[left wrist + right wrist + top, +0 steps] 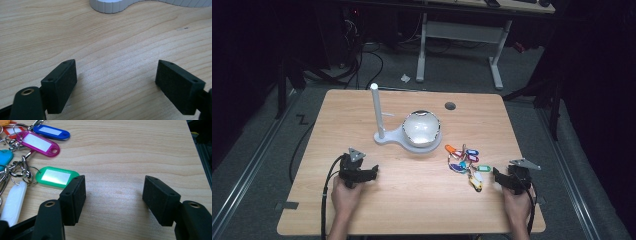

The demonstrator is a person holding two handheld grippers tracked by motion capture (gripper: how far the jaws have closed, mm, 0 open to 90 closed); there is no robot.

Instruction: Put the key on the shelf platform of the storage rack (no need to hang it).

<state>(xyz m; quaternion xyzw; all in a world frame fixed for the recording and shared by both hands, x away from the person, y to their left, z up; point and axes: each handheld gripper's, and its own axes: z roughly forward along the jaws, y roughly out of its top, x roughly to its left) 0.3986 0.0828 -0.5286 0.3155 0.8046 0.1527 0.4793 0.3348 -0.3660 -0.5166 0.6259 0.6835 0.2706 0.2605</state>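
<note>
A bunch of coloured key tags (pixel 466 165) on metal rings lies right of the table's middle. In the right gripper view I see its green tag (pixel 56 176), purple tag (pixel 37 143), blue tag (pixel 51 131) and white tag (pixel 13 203). A white stand (pixel 384 135) with an upright post (pixel 376 110) and a glossy dome (pixel 422 128) sits at the table's centre; its base edge (pixel 112 6) shows in the left gripper view. My left gripper (pixel 374 172) (pixel 116 83) rests open on bare wood. My right gripper (pixel 495 176) (pixel 113 200) is open, just right of the tags.
The wooden table (pixel 412 210) has a round cable hole (pixel 450 106) near its far edge. Its right edge (pixel 197 152) lies close to my right gripper. A white desk frame (pixel 459 35) and cables stand on the dark floor beyond.
</note>
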